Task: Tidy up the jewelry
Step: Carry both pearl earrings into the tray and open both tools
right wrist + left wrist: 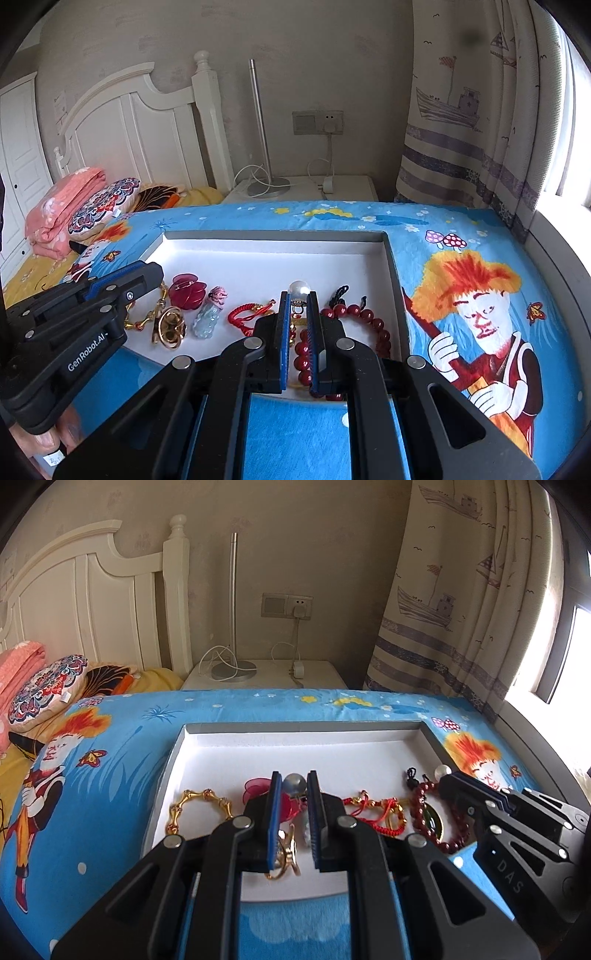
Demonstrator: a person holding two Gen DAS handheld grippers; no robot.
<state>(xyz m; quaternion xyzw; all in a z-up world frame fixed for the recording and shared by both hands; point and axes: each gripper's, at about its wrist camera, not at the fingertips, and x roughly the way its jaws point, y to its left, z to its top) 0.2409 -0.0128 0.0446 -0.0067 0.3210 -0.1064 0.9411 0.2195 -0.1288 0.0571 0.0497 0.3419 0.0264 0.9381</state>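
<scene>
Jewelry in white tray, just beneath both narrowed, empty-jawed grippers.

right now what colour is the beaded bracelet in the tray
Dark red beaded bracelet, clearest in the right wrist view, at the white tray's right end.

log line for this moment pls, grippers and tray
left gripper: shut, empty, over the jewelry | right gripper: shut, empty, above red bead bracelet | tray: on blue bedspread, jewelry along near side
</scene>
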